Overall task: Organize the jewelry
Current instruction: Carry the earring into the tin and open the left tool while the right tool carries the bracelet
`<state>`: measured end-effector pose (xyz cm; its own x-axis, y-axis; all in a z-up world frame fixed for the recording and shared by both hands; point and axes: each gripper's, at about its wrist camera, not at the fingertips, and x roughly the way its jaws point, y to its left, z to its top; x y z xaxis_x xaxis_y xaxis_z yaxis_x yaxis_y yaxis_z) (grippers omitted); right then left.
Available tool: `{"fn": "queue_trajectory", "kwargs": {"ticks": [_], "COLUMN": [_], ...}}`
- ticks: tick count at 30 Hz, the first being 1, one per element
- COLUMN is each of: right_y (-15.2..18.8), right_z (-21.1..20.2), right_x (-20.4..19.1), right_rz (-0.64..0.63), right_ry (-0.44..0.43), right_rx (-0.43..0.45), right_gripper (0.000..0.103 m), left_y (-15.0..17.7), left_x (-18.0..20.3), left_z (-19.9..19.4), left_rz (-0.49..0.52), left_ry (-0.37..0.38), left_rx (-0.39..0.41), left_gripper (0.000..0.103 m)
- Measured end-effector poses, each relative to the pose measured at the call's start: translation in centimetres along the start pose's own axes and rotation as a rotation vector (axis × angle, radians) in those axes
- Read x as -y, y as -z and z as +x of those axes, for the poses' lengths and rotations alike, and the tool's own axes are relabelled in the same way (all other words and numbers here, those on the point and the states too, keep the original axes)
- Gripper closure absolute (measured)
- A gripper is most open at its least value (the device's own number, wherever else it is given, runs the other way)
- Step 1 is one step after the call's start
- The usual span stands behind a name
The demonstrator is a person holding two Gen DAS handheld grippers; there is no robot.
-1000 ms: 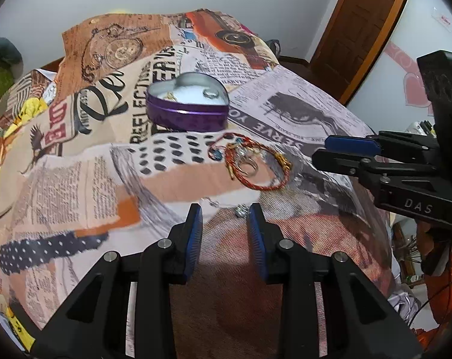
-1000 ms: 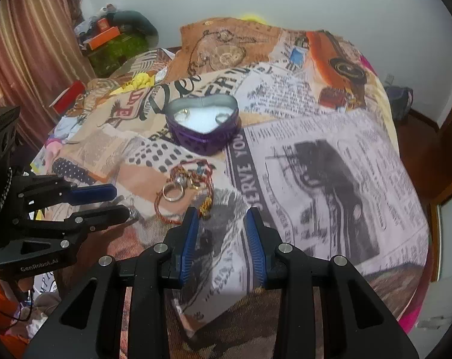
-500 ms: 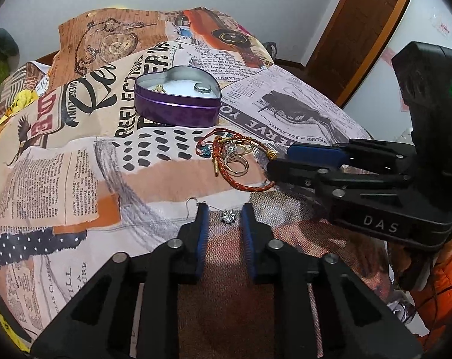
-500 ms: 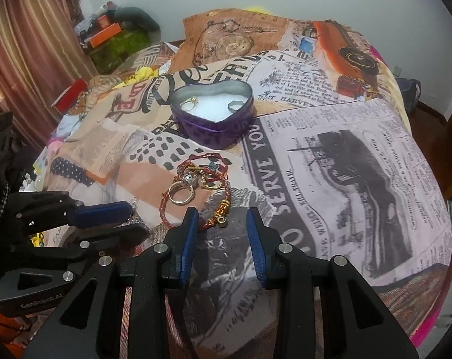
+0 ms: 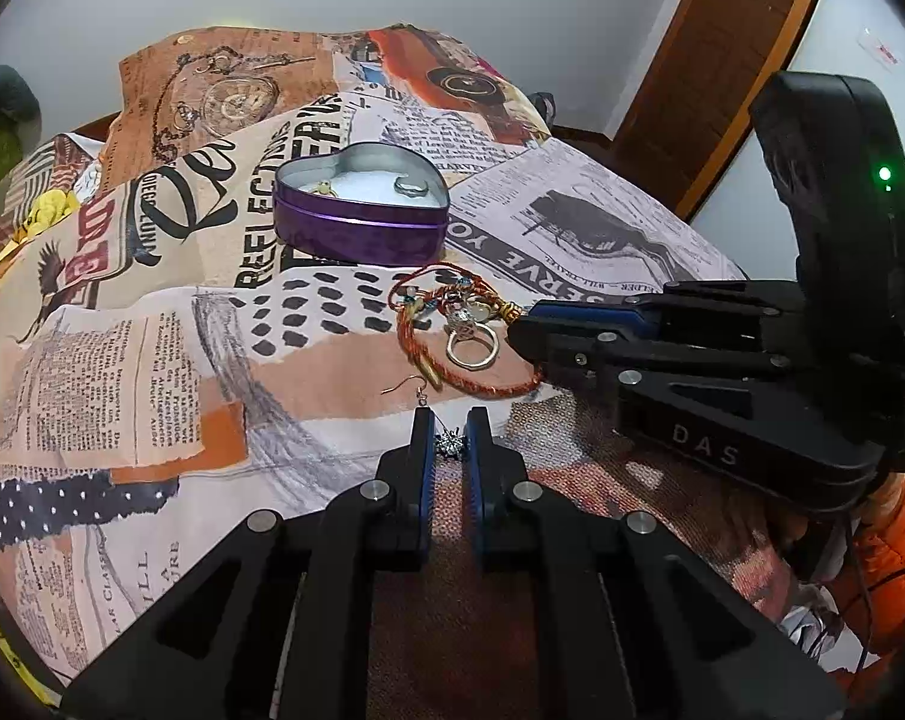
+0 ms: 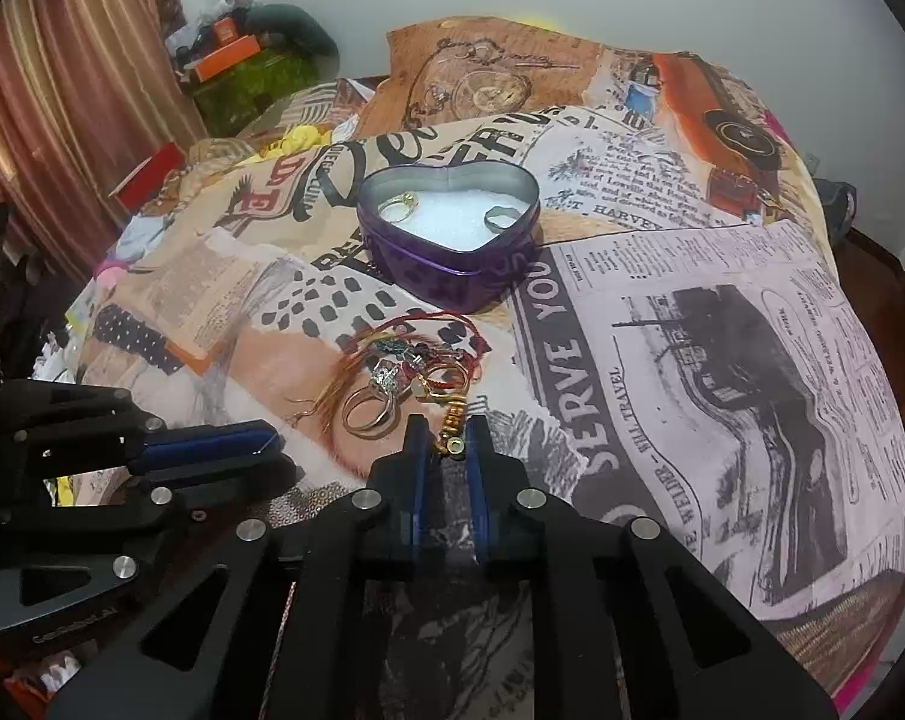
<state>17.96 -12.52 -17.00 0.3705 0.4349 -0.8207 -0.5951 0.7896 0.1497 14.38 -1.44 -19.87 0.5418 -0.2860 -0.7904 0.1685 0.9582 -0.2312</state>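
Earring pinched in left jaws, bracelet's gold bead pinched in right jaws

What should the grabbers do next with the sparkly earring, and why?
Probably lift it: the left gripper has its fingers closed around the silver earring, whose hook lies on the bedspread. Then carry it to the open purple heart tin, which already holds rings.

A bed was covered by a newsprint spread; on it were laid a heart tin, a jewelry heap and an earring.
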Motion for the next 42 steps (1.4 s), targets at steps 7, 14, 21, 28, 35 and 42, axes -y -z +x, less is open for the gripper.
{"fn": "queue_trajectory", "kwargs": {"ticks": [7, 14, 21, 28, 35, 42], "right_y": [-0.3, -1.3, -2.3, -3.5, -5.1, -6.5], "right_z": [-1.0, -3.1, -4.5, -5.3, -5.2, -4.2], "right_x": [-0.1, -0.3, -0.2, 0.4, 1.0, 1.5], "right_rz": [-0.002, 0.01, 0.024, 0.033, 0.041, 0.038], "right_ry": [0.025, 0.03, 0.037, 0.052, 0.061, 0.065], "right_rx": [0.034, 0.101, 0.153, 0.201, 0.234, 0.247], "right_gripper": [0.093, 0.093, 0.093, 0.093, 0.093, 0.093], "left_y": [-0.3, -1.3, -2.7, -4.4, -6.2, -7.8], "left_x": [-0.8, -1.1, -1.1, -1.4, -1.8, -2.4], "left_z": [-1.1, -3.0, -4.5, -5.3, -5.2, -4.1], "left_rz": [-0.017, -0.02, -0.02, -0.008, 0.002, 0.015], "left_ry": [-0.02, -0.038, -0.042, -0.055, -0.075, -0.086], "left_rx": [0.031, 0.087, 0.146, 0.192, 0.227, 0.233], "left_gripper": [0.094, 0.094, 0.094, 0.094, 0.094, 0.094]}}
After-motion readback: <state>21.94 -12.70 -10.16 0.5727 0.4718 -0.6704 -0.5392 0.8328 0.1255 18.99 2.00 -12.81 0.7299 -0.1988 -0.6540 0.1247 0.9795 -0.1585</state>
